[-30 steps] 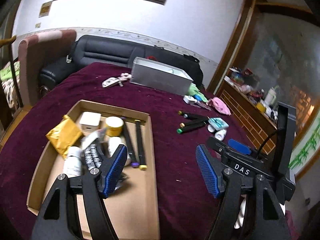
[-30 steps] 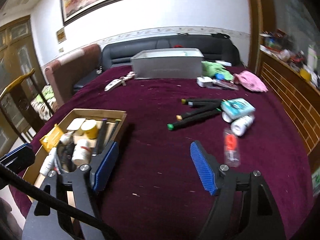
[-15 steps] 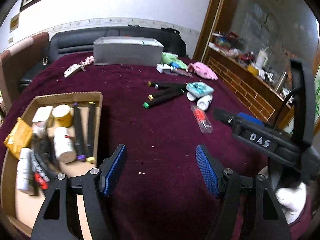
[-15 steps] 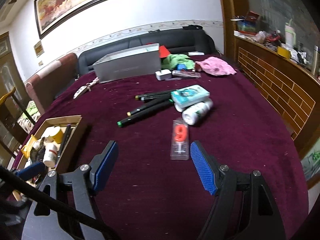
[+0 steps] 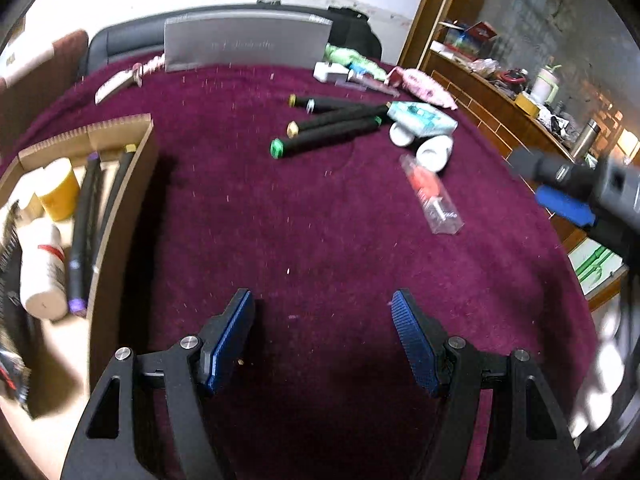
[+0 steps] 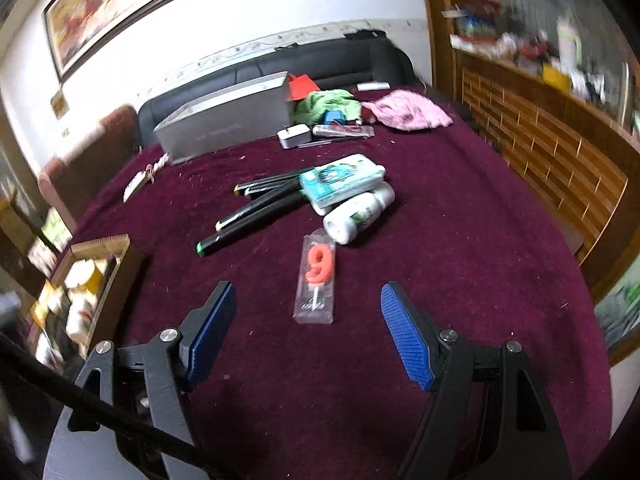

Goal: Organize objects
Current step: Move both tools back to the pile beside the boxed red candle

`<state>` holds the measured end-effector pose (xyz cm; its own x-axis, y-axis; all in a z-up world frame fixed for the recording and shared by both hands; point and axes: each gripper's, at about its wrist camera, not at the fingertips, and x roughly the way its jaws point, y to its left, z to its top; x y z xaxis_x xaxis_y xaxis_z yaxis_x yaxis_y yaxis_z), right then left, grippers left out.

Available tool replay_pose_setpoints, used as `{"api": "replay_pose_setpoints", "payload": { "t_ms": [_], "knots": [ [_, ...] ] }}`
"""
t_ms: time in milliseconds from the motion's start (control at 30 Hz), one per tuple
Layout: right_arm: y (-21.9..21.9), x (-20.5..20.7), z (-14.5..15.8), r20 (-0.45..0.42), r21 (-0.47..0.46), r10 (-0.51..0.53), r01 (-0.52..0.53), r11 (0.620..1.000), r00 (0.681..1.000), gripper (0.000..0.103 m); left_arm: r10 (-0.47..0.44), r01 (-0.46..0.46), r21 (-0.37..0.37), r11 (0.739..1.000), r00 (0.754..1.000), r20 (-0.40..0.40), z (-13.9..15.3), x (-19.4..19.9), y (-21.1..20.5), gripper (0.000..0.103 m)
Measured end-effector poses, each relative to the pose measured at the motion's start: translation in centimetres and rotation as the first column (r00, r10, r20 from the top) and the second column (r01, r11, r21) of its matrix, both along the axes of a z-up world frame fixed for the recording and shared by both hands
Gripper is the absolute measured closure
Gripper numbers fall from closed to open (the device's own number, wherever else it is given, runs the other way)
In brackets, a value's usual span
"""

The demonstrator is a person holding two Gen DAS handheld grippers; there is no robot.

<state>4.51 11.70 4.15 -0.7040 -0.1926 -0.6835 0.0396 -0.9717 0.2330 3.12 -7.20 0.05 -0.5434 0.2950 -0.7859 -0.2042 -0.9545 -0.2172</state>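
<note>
Left wrist view: left gripper [image 5: 322, 336] spread wide, empty; the candle packet [image 5: 432, 196] lies well ahead and to its right, cardboard box [image 5: 120, 200] at left. Right wrist view: right gripper [image 6: 306, 328] spread wide, empty; candle packet [image 6: 316, 280] lies just ahead between the jaws, long axis pointing away. Right is judged nearer.

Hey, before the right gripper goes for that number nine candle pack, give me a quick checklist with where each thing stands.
1. Right gripper open: ok, jaws wide apart, nothing held.
2. Candle pack lined up: ok, it lies ahead between the blue pads.
3. Pack free of neighbours: cannot tell, its far end sits close to the white bottle.
4. Left gripper clear: ok, open over bare cloth.
5. Cardboard box has room: ok, bare floor at its near end.
</note>
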Motion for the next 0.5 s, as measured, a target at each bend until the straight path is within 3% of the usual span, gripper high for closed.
{"api": "replay_pose_setpoints", "payload": {
  "t_ms": [133,200,367,500],
  "knots": [
    [3.8,-2.2,-0.3,0.071,-0.136,-0.046,0.055,0.989,0.996,0.029,-0.001,0.001,0.025,1.000,1.000,-0.012,0.1,0.3,-0.3,0.034],
    [4.9,-3.3,-0.8,0.111,-0.162,-0.062,0.079,0.984,0.992,0.029,-0.012,0.013,0.044,0.999,1.000,-0.013,0.0,0.3,-0.3,0.026],
    [3.8,-5.3,-2.8,0.184,-0.121,-0.041,0.064,0.991,0.982,0.029,-0.049,0.050,0.039,0.998,0.999,-0.009,-0.1,0.1,0.4,0.011],
    [0.9,-6.8,-4.3,0.212,-0.023,-0.019,0.025,0.999,0.977,0.029,-0.080,0.080,0.014,0.997,0.997,-0.007,-0.3,-0.1,1.2,0.003]
  ]
}}
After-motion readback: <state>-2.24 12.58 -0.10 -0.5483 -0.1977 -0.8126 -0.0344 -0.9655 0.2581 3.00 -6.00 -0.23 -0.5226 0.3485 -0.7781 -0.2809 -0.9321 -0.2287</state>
